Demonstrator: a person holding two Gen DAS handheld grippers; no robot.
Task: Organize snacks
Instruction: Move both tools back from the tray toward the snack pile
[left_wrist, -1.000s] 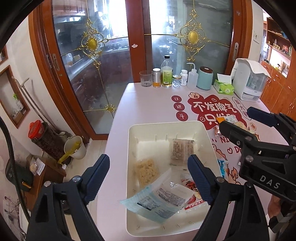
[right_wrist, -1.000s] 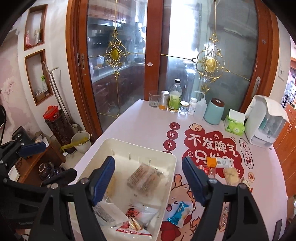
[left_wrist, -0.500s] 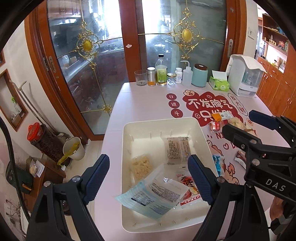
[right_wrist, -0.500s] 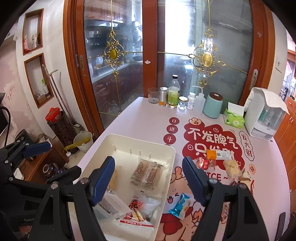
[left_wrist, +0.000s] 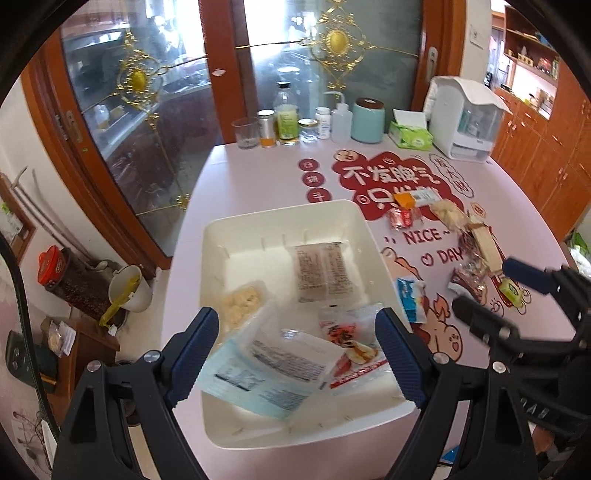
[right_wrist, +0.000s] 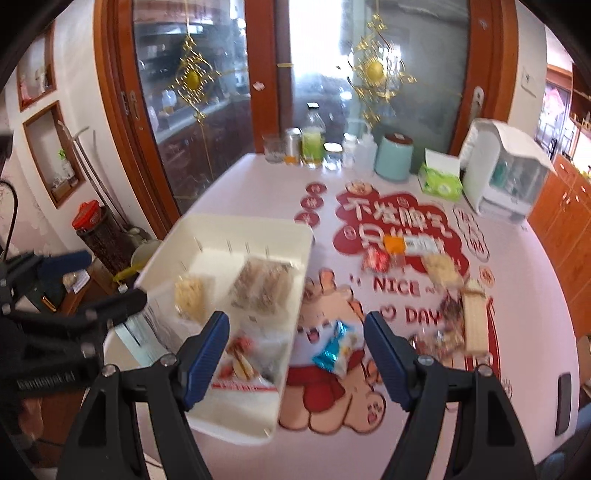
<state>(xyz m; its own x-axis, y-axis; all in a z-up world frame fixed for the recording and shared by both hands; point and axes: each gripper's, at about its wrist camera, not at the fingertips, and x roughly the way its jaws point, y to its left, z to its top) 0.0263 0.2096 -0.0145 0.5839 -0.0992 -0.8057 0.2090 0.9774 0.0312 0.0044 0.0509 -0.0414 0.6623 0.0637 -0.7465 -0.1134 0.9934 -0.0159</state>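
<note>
A white plastic bin (left_wrist: 280, 218) (right_wrist: 255, 225) sits on the pink table and holds several snack packets, among them a brown biscuit pack (left_wrist: 325, 271) (right_wrist: 264, 284) and a large blue-edged flat pouch (left_wrist: 266, 369). My left gripper (left_wrist: 297, 354) hovers open over the bin's near end with nothing between its fingers. My right gripper (right_wrist: 295, 358) is open above the bin's right wall, a blue-and-white snack packet (right_wrist: 334, 349) (left_wrist: 410, 299) lying on the table between its fingers. More loose snacks (right_wrist: 448, 291) (left_wrist: 469, 254) lie scattered to the right.
Bottles, a glass (left_wrist: 245, 133), a teal canister (left_wrist: 367, 120), a green tissue box (left_wrist: 410, 133) and a white appliance (left_wrist: 465, 118) line the table's far edge by the glass doors. The table's left edge drops to the floor, where a red-lidded jar (left_wrist: 55, 269) stands.
Both grippers have moved forward and down toward the table, so the bin and the loose snacks look closer. The right gripper has shifted toward the blue packet. Both stay open.
</note>
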